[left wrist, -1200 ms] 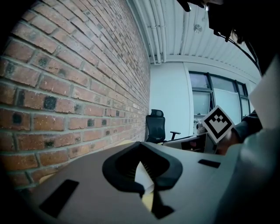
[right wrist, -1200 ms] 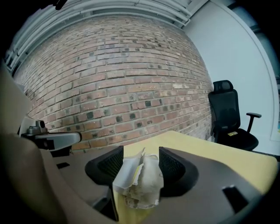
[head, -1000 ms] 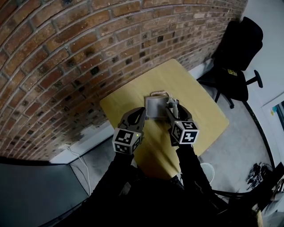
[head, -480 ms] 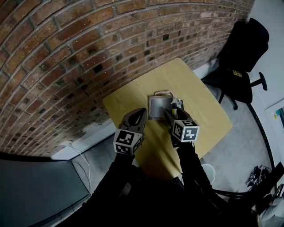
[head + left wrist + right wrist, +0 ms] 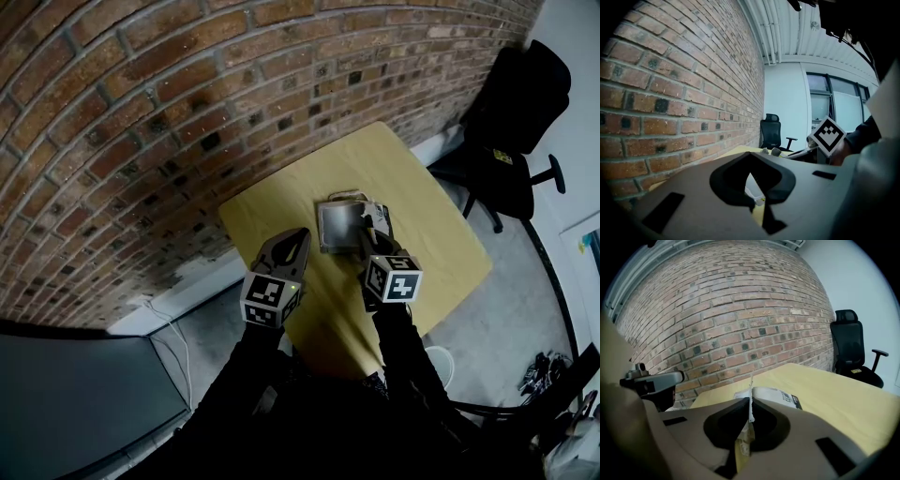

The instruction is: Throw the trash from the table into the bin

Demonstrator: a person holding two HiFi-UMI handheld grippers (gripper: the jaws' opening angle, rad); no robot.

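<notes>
- trash (image 5: 339,223) sits roughly mid-table (image 5: 441,234)
- brick wall (image 5: 169,112) runs right along the table's far edge
- office chair (image 5: 506,122) is off past the table's right corner
- right gripper (image 5: 364,240) is at the trash's near edge; left gripper (image 5: 298,240) is just left of it

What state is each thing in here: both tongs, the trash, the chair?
Right tongs: just closed, shut on the wrapper by its edge.
Left tongs: shut, empty.
Wrapper: pinched edge-on, standing upright between the right tongs.
Labelled packet: lying on the table, not gripped.
Office chair: upright, unoccupied.
</notes>
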